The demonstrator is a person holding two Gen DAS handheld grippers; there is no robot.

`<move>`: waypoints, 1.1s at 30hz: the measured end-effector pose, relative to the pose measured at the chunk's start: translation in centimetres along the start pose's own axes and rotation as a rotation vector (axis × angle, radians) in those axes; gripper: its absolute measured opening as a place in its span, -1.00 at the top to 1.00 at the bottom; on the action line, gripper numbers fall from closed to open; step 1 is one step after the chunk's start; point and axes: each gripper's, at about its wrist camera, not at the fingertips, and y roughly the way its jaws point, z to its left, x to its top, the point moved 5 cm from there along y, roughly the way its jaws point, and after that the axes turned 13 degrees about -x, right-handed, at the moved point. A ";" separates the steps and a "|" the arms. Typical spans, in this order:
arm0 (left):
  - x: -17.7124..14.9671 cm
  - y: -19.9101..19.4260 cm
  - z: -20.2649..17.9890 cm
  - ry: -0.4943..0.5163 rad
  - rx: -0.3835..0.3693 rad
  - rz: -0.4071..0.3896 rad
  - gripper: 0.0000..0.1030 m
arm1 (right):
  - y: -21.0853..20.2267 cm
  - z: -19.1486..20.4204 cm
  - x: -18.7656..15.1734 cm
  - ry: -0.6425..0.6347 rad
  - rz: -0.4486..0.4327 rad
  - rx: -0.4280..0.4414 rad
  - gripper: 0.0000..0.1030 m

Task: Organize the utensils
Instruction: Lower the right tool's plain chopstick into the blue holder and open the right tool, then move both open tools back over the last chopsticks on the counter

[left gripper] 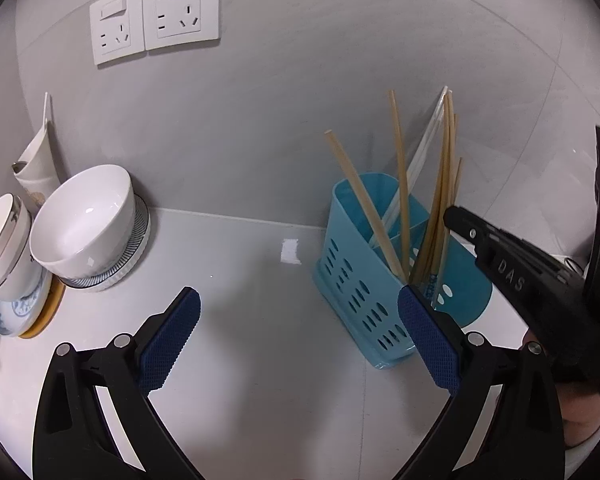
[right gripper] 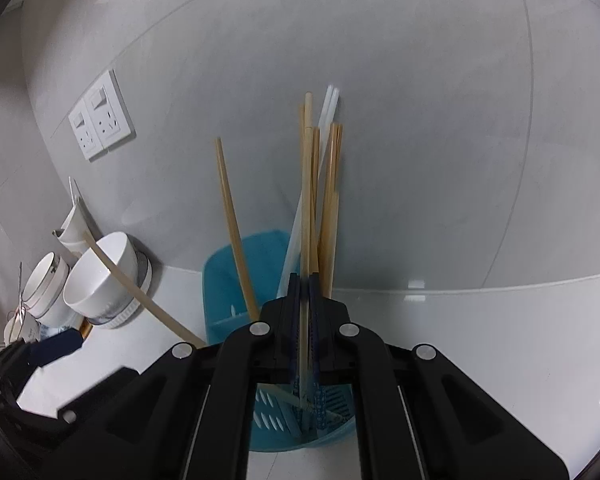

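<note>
Right jaws [right gripper: 305, 280] pinching one chopstick [right gripper: 306, 216] above blue holder [right gripper: 224, 280] of chopsticks

White counter [left gripper: 260, 360] holds blue caddy [left gripper: 352, 292], bowls [left gripper: 88, 220].

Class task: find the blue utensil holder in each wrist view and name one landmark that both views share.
Left wrist view: blue utensil holder right of centre, on the counter.
Right wrist view: blue utensil holder low centre, partly behind the right gripper.
Shared landmark: wall sockets.
</note>
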 end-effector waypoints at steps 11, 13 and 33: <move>-0.2 0.6 0.3 -0.003 -0.005 0.022 -0.89 | -0.7 -0.1 -0.9 -0.051 0.014 -0.053 0.60; -0.3 0.4 0.1 -0.007 -0.006 0.023 -0.89 | -1.7 -0.7 -0.8 -0.051 -0.004 -0.071 0.26; -5.5 -0.6 -13.3 0.082 -0.152 0.129 -0.88 | -11.3 -18.8 -7.3 -0.012 0.132 -0.341 -0.85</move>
